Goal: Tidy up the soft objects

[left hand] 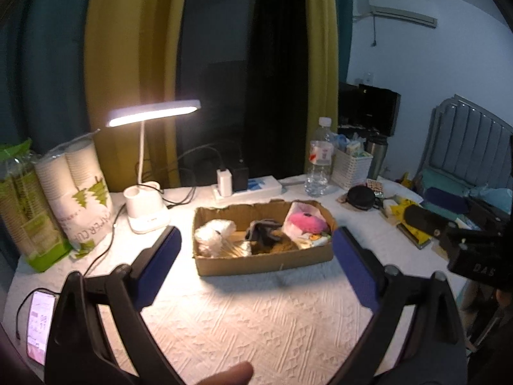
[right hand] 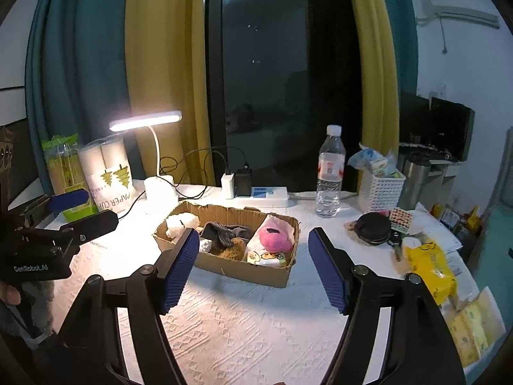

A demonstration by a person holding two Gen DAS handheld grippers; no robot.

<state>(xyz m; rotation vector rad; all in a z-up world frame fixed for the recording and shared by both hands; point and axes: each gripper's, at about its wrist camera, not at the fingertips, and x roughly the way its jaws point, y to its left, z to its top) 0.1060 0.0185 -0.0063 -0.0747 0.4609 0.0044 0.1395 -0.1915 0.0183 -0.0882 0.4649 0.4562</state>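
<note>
A shallow cardboard box (left hand: 266, 261) (right hand: 243, 271) sits on the white tablecloth. It holds a white fluffy toy (left hand: 213, 234) (right hand: 179, 221), a dark grey knit item (left hand: 261, 229) (right hand: 224, 232), a brown fuzzy item (left hand: 279, 247) (right hand: 232, 247) and a pink plush (left hand: 304, 221) (right hand: 275, 235). My left gripper (left hand: 256, 240) is open and empty, hovering in front of the box. My right gripper (right hand: 251, 240) is open and empty, also in front of the box. The left gripper's body shows at the left of the right wrist view (right hand: 69, 200).
A lit desk lamp (left hand: 150, 166) (right hand: 154, 147), paper cup packs (left hand: 80, 192), power strip (left hand: 250, 187), water bottle (left hand: 319, 160) (right hand: 330, 173), white basket (right hand: 380, 189), black pouch (right hand: 372, 227) and yellow packets (right hand: 429, 266) ring the box. A phone (left hand: 40, 324) lies at the left edge.
</note>
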